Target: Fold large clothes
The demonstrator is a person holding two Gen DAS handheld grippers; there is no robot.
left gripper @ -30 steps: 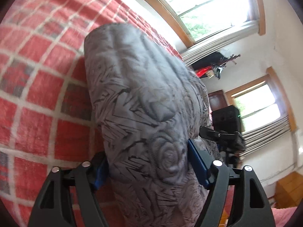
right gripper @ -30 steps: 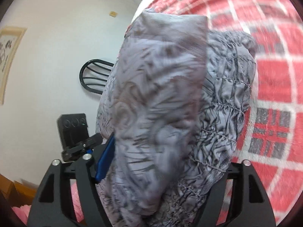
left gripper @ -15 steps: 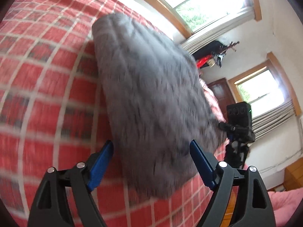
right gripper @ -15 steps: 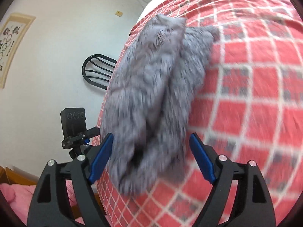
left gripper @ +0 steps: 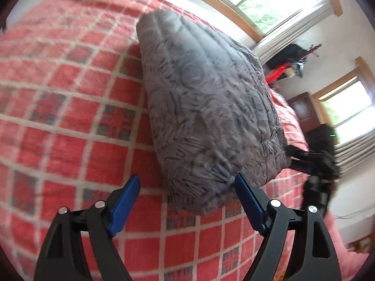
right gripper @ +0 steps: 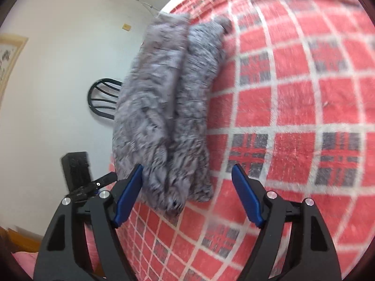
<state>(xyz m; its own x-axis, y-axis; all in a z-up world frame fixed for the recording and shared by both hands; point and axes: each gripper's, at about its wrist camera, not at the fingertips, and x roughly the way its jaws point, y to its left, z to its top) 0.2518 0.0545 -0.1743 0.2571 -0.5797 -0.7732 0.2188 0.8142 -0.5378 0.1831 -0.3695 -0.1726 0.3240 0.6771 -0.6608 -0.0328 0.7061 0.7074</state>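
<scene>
Resting folded on the plaid bedspread (left gripper: 70,121), the grey quilted garment (left gripper: 206,107) could spring apart since left gripper (left gripper: 187,199) and right gripper (right gripper: 187,187) gape empty

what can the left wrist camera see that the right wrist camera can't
Left wrist only: two windows with wood frames, and clothes hanging by the wall.

Right wrist only: a black chair, a picture frame, and a bare white wall.

Both: the folded grey garment lying on the red checked blanket, with that view's own gripper, left or right, open just short of it.
</scene>
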